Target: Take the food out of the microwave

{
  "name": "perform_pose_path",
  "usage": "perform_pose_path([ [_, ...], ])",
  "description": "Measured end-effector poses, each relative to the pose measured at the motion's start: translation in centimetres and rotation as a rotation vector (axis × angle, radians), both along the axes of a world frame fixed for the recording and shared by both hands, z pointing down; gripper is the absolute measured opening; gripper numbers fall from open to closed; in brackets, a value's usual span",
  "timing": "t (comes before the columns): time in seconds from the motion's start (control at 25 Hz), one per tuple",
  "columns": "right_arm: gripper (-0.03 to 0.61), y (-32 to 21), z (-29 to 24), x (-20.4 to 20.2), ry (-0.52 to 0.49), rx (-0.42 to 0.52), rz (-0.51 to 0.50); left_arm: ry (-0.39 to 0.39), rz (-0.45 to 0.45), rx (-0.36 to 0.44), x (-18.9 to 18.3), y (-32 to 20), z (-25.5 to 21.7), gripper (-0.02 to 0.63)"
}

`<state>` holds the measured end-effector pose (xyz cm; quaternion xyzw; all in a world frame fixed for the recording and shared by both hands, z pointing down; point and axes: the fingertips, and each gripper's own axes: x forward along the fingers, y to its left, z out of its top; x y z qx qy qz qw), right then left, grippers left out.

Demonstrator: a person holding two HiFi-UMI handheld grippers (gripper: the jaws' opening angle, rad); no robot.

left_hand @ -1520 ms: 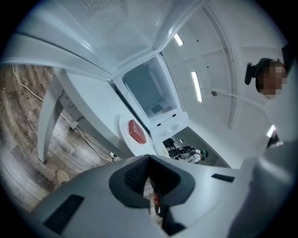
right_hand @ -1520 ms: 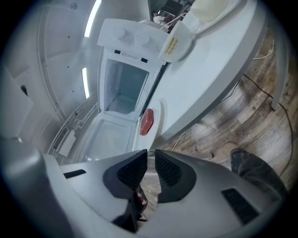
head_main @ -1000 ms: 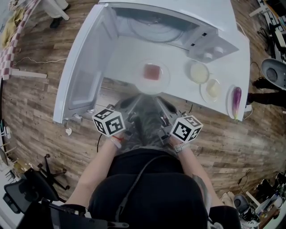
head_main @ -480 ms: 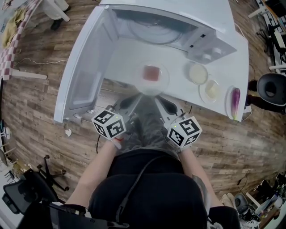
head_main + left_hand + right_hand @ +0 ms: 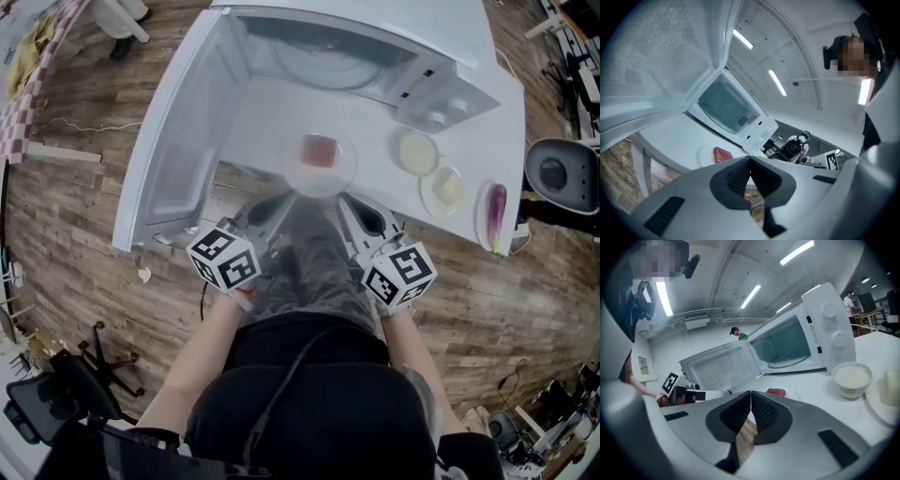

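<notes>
The red food (image 5: 320, 151) is sitting on its plate (image 5: 346, 174) on the counter (image 5: 469, 131) before the open microwave (image 5: 375, 42), so removal is looking done, and the left gripper (image 5: 750, 164) and right gripper (image 5: 750, 401) are hanging clenched and empty, with perhaps only door-closing remaining.

- A mock kitchen spot set up in a large lab or studio hall
- One white counter (image 5: 262, 131) carries a microwave (image 5: 394, 28) and stands on a wood-plank floor (image 5: 75, 216)
- A grey office chair (image 5: 561, 173) sits off the counter's right edge
- Overhead is a high, curved white ceiling (image 5: 797, 51) with long strip lights (image 5: 777, 82)
- Another person (image 5: 737, 333) in a green cap stands in the open hall beyond the counter's far edge
</notes>
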<state>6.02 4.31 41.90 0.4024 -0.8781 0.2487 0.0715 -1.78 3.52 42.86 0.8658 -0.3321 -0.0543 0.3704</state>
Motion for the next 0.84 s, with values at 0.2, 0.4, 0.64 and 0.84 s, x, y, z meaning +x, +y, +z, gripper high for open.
perform_pose_path([
  [0.2,0.021,0.14,-0.22,-0.03,0.002,0.013,-0.012,0.007,0.001,0.000,-0.16,0.07,-0.19,0.011],
  [0.4,0.021,0.37,-0.07,-0.24,-0.006,0.006,-0.019,0.008,0.009,-0.010,0.05,0.31,-0.04,0.011],
  [0.64,0.021,0.39,0.15,-0.74,-0.001,0.005,-0.023,0.016,0.001,-0.027,-0.32,0.58,0.49,0.011],
  [0.84,0.021,0.30,0.09,-0.97,-0.012,0.002,-0.026,0.030,0.001,-0.040,-0.45,0.47,0.61,0.011],
])
